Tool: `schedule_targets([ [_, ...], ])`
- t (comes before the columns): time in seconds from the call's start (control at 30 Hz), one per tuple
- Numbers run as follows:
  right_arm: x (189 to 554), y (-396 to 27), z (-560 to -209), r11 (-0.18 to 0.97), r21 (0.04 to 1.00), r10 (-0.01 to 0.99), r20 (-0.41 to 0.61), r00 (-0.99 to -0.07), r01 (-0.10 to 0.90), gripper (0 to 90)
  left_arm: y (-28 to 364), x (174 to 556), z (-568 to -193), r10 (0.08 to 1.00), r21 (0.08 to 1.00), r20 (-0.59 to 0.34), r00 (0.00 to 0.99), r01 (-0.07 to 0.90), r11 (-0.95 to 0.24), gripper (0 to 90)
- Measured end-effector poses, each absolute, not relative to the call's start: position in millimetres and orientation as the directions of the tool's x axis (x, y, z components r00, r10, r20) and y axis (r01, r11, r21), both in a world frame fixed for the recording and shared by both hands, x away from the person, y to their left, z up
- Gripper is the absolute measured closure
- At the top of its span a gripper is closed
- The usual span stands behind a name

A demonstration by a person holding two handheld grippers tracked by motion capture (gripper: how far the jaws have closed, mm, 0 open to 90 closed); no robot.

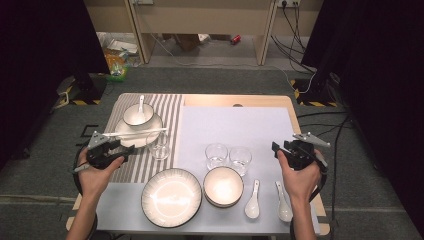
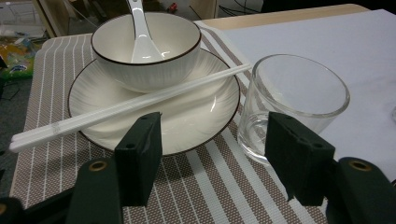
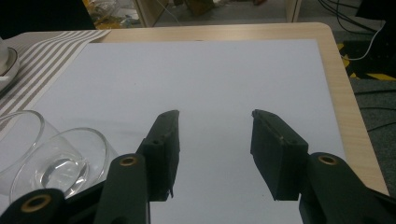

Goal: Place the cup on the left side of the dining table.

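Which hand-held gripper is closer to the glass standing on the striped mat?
The left hand-held gripper is nearer: it sits just left of the glass on the striped mat. The right hand-held gripper hovers far across the table, beyond two other glasses.

On the desk (image 1: 260,101) stand three clear glasses: one (image 1: 159,145) on the striped placemat (image 1: 170,107), two (image 1: 216,155) (image 1: 240,159) on the white mat (image 1: 240,125). There are two plates (image 1: 171,197) (image 1: 134,136), two bowls (image 1: 138,114) (image 1: 223,186), three white spoons (image 1: 141,103) (image 1: 252,201) (image 1: 283,201), and one pair of white chopsticks (image 1: 135,132).
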State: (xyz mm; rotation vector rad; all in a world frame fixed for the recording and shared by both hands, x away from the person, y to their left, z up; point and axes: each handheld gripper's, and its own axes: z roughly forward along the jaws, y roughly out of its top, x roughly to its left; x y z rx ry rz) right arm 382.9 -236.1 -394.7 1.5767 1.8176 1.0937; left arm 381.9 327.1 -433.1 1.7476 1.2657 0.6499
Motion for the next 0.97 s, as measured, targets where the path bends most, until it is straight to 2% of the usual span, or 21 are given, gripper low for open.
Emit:
schedule_targets([
  [0.5,382.4,-236.4,-393.9,0.012,0.822,0.967,0.136,-0.217,0.569,52.5,349.2,365.3,-446.5,0.956,0.865,-0.085,0.282,0.497,-0.070,35.7],
  [0.97,381.4,-235.0,-393.5,0.015,0.819,0.966,0.136,-0.219,0.573,52.3,373.4,356.2,-440.0,0.966,0.873,-0.113,0.232,0.488,-0.015,34.8],
])
